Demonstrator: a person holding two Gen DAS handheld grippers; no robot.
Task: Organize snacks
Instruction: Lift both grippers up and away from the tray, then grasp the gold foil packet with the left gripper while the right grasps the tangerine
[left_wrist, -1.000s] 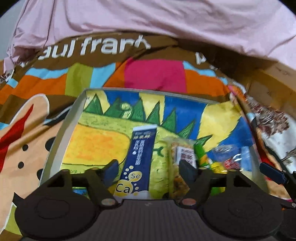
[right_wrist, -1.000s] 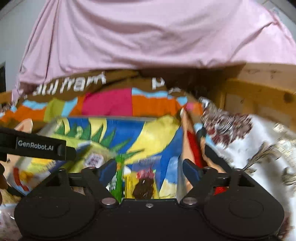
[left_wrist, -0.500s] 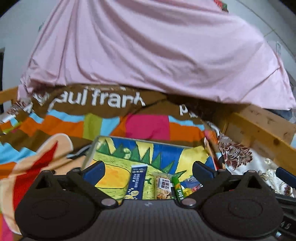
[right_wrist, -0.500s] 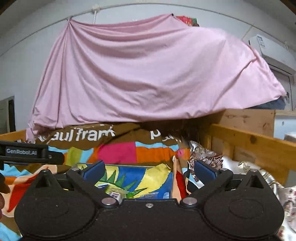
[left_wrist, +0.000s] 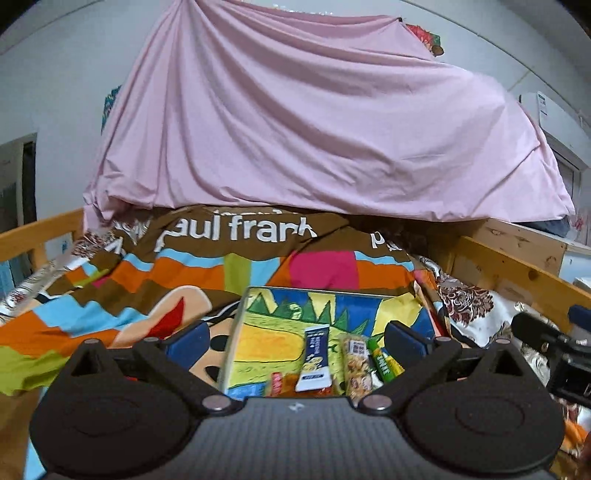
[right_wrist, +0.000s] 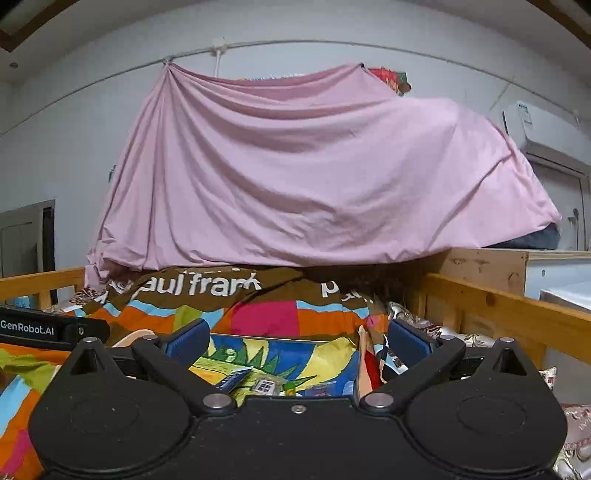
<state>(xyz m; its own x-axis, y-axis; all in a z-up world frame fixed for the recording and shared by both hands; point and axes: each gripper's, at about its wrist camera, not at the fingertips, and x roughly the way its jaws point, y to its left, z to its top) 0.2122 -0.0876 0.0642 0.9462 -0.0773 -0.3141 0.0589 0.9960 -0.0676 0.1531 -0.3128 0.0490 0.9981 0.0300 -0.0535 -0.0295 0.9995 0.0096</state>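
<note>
While hovering back from the box, seen the left gripper spread to its widest, jaws just opened, nothing between them. Lay ahead and below, inside the shallow cardboard box with a painted dinosaur floor, against its near edge: a dark blue rectangular sachet, a clear-wrapped nut bar, a green stick pack, side by side, long axes pointing away toward the far edge. Judged nearer the left hand. Hung likewise wide and empty the right gripper, jaws just opened.

A bedroom: wooden bed frame, patchwork quilt, draped pink sheet.
</note>
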